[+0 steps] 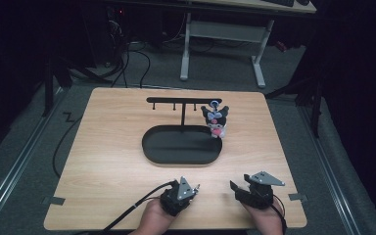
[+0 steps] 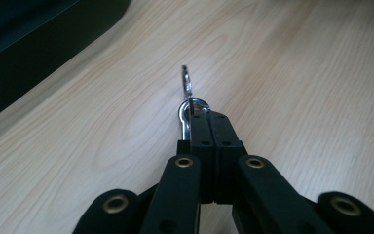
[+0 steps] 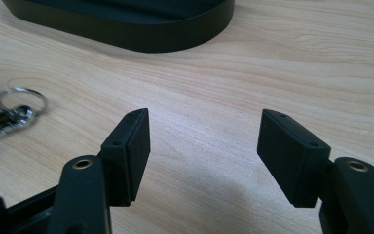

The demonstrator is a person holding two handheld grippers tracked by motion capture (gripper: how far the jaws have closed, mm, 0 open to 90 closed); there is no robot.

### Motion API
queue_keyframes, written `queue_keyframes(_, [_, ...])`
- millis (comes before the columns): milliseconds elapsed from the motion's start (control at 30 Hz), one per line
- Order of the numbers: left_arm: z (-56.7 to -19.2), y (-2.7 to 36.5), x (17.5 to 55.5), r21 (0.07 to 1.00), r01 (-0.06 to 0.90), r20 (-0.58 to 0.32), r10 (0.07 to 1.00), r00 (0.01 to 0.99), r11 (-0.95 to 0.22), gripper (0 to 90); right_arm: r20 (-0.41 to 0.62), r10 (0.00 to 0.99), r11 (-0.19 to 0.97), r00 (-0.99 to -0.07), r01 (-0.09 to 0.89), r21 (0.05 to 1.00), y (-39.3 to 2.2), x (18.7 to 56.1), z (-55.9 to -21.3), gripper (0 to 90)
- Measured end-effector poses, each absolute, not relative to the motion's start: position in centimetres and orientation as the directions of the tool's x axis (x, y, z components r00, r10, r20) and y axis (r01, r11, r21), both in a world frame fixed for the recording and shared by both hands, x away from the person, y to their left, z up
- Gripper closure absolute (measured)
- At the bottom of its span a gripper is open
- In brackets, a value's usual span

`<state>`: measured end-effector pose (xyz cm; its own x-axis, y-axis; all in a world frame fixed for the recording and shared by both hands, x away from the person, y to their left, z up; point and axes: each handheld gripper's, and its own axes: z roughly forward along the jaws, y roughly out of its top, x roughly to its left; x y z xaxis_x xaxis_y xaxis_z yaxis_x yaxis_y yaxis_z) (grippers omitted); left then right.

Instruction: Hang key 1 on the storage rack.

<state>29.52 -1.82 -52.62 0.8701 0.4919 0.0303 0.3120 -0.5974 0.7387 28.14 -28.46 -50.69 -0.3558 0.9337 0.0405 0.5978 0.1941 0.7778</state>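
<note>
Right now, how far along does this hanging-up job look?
One plush toy already hangs at the right end of the black rack, above its oval tray. In hand: the left gripper is shut on a metal key ring near the table's front edge. The right gripper is open, holding nothing. Probably left: carrying the ring to a free hook.

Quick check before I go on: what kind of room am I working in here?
Probably a lab or office workspace: a wooden table on grey carpet, a white-legged desk behind it, cables trailing across the floor, and dark surroundings.
</note>
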Motion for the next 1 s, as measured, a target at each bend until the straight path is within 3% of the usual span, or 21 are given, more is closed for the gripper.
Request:
queue_keyframes(200, [-52.6,-5.7,29.7,0.758,0.268,0.042,0.454,0.89,-0.595,90.0,0.051,0.942,0.166,-0.331,0.594,0.787,-29.2,27.9,-50.4,37.0])
queue_keyframes(333, [-51.7,-4.6,29.6,0.793,0.245,0.07,0.482,0.873,-0.559,90.0,0.061,0.945,0.151,-0.321,0.594,0.79,-29.6,27.9,-50.4,37.1])
queue_keyframes(467, [-52.8,-3.3,30.7,0.747,0.316,0.055,0.529,0.847,-0.584,90.0,0.062,0.944,0.154,-0.323,0.599,0.785,-29.6,27.8,-50.5,37.3])
queue_keyframes(667, [-53.0,-5.6,28.8,0.751,0.249,0.05,0.429,0.902,-0.612,90.0,0.063,0.947,0.147,-0.316,0.599,0.787,-29.6,27.7,-50.4,37.4])
queue_keyframes(800, [-52.8,-5.7,28.3,0.757,0.23,0.061,0.417,0.907,-0.611,88.8,0.065,0.947,0.145,-0.314,0.6,0.786,-29.8,27.7,-50.5,37.6])
queue_keyframes(933, [-52.2,-2.7,29.3,0.776,0.251,0.067,0.472,0.879,-0.578,86.4,0.07,0.946,0.147,-0.317,0.61,0.779,-29.9,27.8,-50.7,38.9])
queue_keyframes(1000, [-51.9,1.4,30.5,0.779,0.284,0.084,0.542,0.837,-0.559,84.9,0.071,0.946,0.148,-0.317,0.614,0.776,-30.0,27.8,-50.8,39.8])
